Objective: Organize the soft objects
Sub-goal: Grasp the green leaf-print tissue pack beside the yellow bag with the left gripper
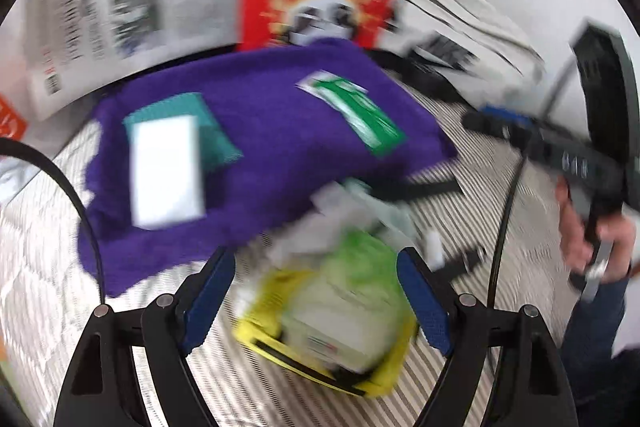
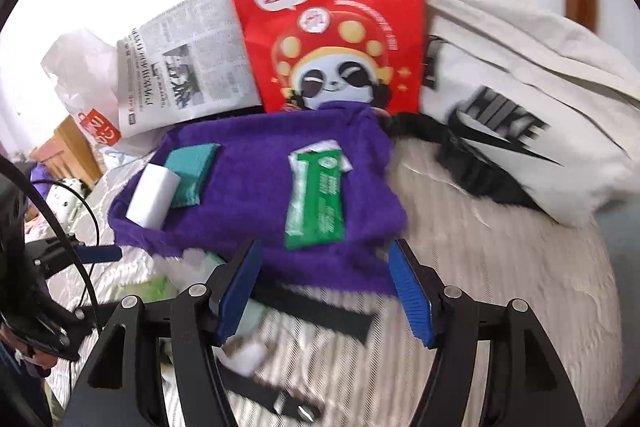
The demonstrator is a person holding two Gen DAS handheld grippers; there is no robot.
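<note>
A purple towel (image 1: pixel 256 147) (image 2: pixel 248 187) lies spread on the striped bed cover. On it rest a white sponge block (image 1: pixel 168 175) (image 2: pixel 154 195), a teal sponge (image 1: pixel 212 131) (image 2: pixel 190 171) and a green packet (image 1: pixel 356 111) (image 2: pixel 316 199). My left gripper (image 1: pixel 316 299) is open above a blurred yellow-green soft pack (image 1: pixel 336 311), which lies on the bed between the blue pads without being pressed. My right gripper (image 2: pixel 326 291) is open over the towel's near edge, with nothing between its fingers. In the left wrist view the right gripper (image 1: pixel 492 123) shows at the right, held by a hand (image 1: pixel 588 227).
A red panda bag (image 2: pixel 332 27) stands behind the towel, with a newspaper (image 2: pixel 180 59) to its left and a white printed tote (image 2: pixel 520 107) to its right. A black strap (image 2: pixel 316 315), a small white lump (image 2: pixel 248 355) and a buckled band (image 2: pixel 280 403) lie on the bed.
</note>
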